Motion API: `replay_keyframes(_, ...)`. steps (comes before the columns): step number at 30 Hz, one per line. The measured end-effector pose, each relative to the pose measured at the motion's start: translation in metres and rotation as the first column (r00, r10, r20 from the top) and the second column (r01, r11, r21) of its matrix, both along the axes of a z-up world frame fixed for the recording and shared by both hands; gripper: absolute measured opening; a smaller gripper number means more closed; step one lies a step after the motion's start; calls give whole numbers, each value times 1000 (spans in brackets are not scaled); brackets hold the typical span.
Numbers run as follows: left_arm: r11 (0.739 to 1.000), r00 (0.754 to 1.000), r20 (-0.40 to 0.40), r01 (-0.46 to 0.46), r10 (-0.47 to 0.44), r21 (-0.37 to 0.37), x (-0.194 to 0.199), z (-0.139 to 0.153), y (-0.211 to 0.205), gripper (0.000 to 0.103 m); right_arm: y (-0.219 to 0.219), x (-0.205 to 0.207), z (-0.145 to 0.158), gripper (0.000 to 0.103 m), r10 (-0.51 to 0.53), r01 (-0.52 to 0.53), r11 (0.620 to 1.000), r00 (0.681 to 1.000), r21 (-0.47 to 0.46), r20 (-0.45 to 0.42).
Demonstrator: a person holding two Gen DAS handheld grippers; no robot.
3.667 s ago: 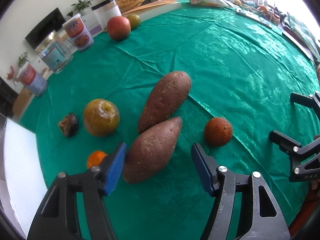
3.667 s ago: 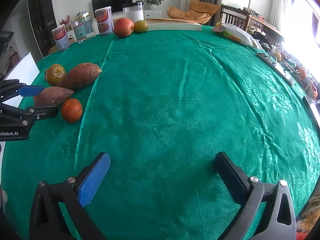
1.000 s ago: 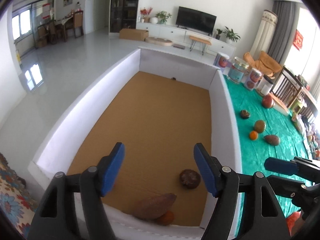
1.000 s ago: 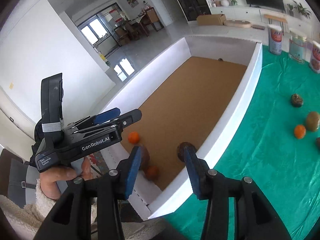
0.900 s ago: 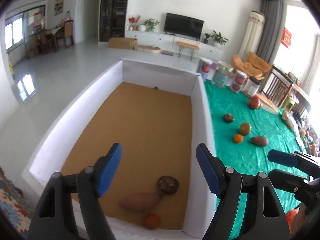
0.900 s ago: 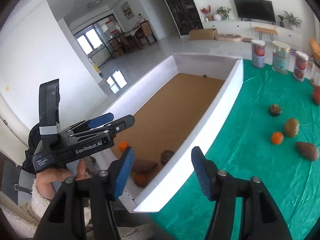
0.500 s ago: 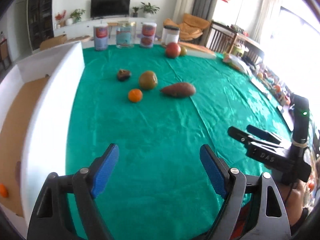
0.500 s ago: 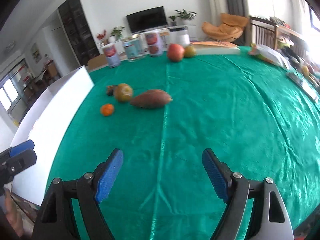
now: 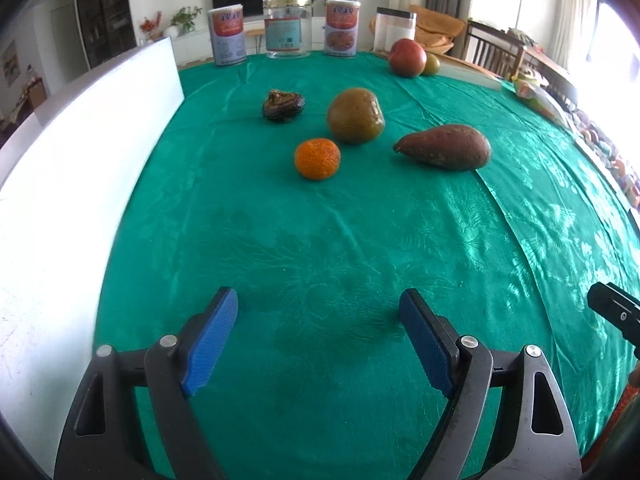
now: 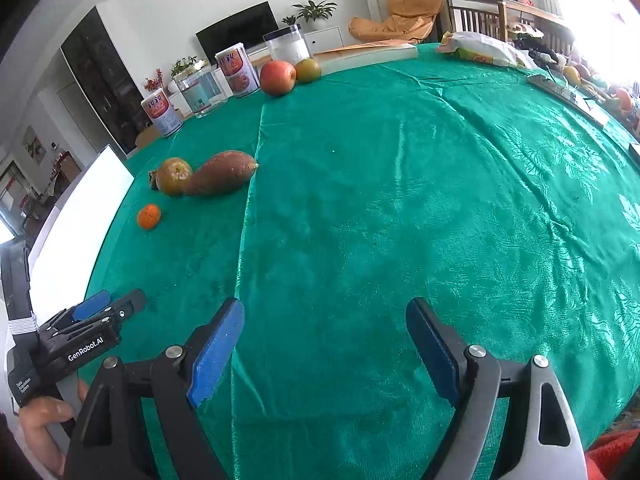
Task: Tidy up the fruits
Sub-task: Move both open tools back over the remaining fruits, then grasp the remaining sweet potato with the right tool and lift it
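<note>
1. Left tool (image 9: 318, 320): jaws stand apart with nothing between them, above the green table (image 9: 320, 240).
2. Right tool (image 10: 324, 328): jaws have just been opening; they stand wide apart with nothing between them.
3. Fruits lie well ahead of both tools: orange (image 9: 317, 158), brownish-green fruit (image 9: 355, 116), sweet potato (image 9: 444, 147), dark shrivelled fruit (image 9: 283, 105).
4. White box wall (image 9: 60, 184) runs along the table's left edge.
5. Red apple (image 9: 407, 57) sits at the far edge, near the cans (image 9: 227, 39).

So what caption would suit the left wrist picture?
Open fingers hover over green cloth, facing orange, sweet potato and box.
</note>
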State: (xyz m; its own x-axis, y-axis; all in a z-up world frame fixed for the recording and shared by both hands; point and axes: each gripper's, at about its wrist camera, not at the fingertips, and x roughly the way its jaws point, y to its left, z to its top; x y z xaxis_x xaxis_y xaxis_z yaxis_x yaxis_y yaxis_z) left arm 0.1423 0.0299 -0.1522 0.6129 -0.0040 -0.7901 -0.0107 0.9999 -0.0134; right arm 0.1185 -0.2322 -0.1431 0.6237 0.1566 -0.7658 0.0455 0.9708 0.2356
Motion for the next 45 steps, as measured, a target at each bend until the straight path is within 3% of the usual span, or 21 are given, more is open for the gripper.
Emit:
replay_keyframes(8, 1000, 1000, -7, 7, -7, 18, 4, -3, -2, 93, 8, 4, -9, 83, 21, -22, 999, 1000, -37, -22)
replay_keyframes(20, 999, 999, -34, 27, -26, 22, 18, -2, 2, 96, 13, 2, -9, 83, 51, -52, 997, 998, -50, -25)
replay_keyframes(24, 999, 999, -13, -30, 30, 15, 25, -4, 18, 96, 14, 3, -9, 83, 69, -70, 997, 997, -25, -26)
replay_keyframes(28, 999, 999, -12, -36, 37, 22, 26, -5, 17, 97, 16, 14, -6, 83, 156, -153, 986, 986, 59, -50)
replay_keyframes(33, 999, 999, -12, -36, 36, 21, 26, -4, 17, 97, 27, 56, 7, 83, 272, -272, 962, 959, 6, -77)
replay_keyframes(37, 999, 999, -12, -36, 36, 21, 26, -5, 17, 97, 54, 106, 29, 83, 409, -415, 905, 909, -92, -78)
replay_keyframes(42, 999, 999, -12, -36, 36, 21, 26, -5, 17, 97, 102, 157, 30, 83, 610, -631, 744, 776, -219, -160)
replay_keyframes(45, 999, 999, -12, -36, 36, 21, 26, -5, 17, 97, 123, 178, 16, 83, 658, -696, 663, 717, -274, -229)
